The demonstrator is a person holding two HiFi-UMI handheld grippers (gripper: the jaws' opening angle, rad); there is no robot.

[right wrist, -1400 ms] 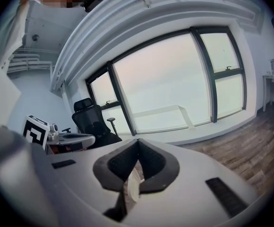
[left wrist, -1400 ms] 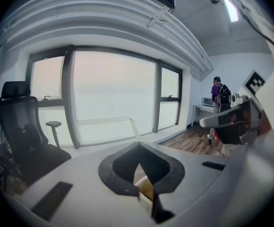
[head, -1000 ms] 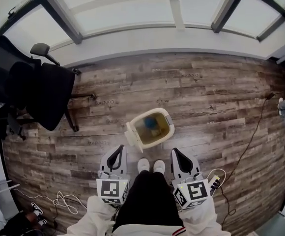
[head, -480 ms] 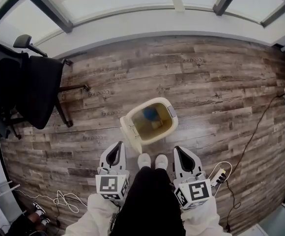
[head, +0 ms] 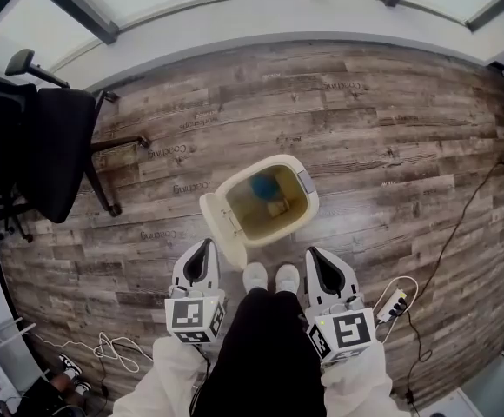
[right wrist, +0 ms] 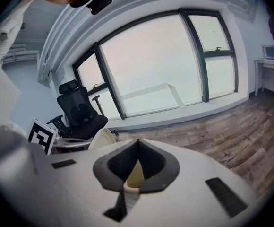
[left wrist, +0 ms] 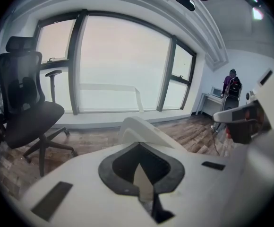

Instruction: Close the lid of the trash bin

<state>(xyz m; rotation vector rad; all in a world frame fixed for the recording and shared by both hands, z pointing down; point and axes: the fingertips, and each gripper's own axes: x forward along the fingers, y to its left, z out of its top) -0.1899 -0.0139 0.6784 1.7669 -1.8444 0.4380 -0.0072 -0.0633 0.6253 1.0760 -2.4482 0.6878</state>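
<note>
Closer now, the trash bin (head: pixel 314 205) sits at frame centre, lid (head: pixel 221 232) open; your left gripper (head: pixel 205 245) and right gripper (head: pixel 311 254) are both pinched together, empty.

One trash bin (head: pixel 269 205) at frame centre, with one lid (head: pixel 220 230) and one blue item (head: pixel 261 185) inside. Two grippers along the bottom, the left gripper (head: pixel 204 255) and the right gripper (head: pixel 316 264), and two white shoes (head: pixel 254 276) between them. One black office chair (head: pixel 48 150) at upper left; two loose cables, a white cable (head: pixel 104 351) lower left and a dark cable (head: pixel 450 237) at right.
</note>
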